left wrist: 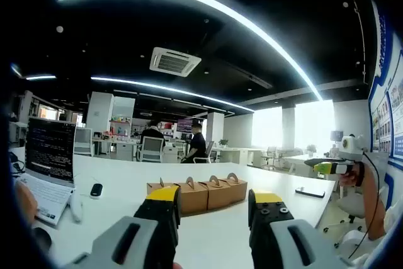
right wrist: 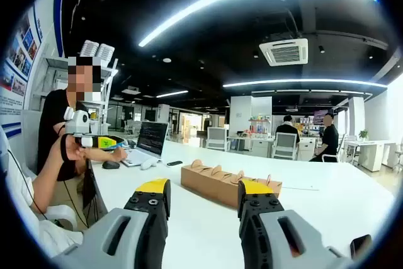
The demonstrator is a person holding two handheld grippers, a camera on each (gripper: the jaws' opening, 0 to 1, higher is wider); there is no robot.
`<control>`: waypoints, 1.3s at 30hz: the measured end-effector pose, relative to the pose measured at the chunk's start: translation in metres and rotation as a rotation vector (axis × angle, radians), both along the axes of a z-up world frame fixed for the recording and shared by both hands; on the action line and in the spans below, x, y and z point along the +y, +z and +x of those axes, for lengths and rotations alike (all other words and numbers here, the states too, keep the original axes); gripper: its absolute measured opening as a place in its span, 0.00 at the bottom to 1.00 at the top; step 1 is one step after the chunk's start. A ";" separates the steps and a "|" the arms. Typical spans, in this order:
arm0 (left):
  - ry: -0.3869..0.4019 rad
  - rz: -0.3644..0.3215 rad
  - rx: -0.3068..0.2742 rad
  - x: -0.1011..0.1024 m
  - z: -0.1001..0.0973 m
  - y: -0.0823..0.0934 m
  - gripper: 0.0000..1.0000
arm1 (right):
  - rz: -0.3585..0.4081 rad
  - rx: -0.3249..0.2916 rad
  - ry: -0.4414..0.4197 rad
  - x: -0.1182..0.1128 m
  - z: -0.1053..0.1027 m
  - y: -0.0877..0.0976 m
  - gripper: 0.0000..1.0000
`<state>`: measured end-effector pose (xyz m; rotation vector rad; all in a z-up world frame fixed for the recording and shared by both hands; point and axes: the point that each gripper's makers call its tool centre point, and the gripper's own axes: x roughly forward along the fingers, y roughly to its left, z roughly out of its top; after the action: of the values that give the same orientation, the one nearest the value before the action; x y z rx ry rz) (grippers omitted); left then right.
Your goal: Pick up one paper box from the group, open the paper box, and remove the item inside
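Note:
Several brown paper boxes (left wrist: pixel 204 194) with looped handles stand side by side in a row on the white table (left wrist: pixel 126 187). My left gripper (left wrist: pixel 215 205) hovers open just in front of the row, with nothing between its yellow-tipped jaws. From the other side of the table the same row of boxes (right wrist: pixel 220 184) shows, and my right gripper (right wrist: pixel 204 198) is open and empty, short of it. In the left gripper view the right gripper (left wrist: pixel 326 167) hangs at the far right in a hand. In the right gripper view the left gripper (right wrist: pixel 108 142) is held at the left.
An open laptop (left wrist: pixel 49 150), a black mouse (left wrist: pixel 96 189) and a white mouse (left wrist: pixel 75 206) lie left of the boxes. A dark phone (left wrist: pixel 310 191) rests near the table's right edge. A person (right wrist: pixel 60 124) sits at the table end. Desks, chairs and people fill the background.

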<state>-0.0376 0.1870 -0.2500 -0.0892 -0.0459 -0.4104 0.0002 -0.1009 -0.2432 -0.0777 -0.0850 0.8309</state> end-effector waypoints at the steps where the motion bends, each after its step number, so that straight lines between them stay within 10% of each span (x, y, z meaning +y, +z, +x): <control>1: 0.000 0.002 0.001 0.000 0.000 0.000 0.44 | -0.001 0.000 -0.001 0.000 0.000 0.000 0.43; 39: -0.017 0.024 0.007 0.000 -0.001 -0.002 0.47 | 0.002 0.010 0.008 0.000 -0.001 -0.002 0.43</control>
<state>-0.0390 0.1869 -0.2525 -0.0670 -0.0336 -0.4278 -0.0005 -0.1005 -0.2457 -0.0716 -0.0761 0.8392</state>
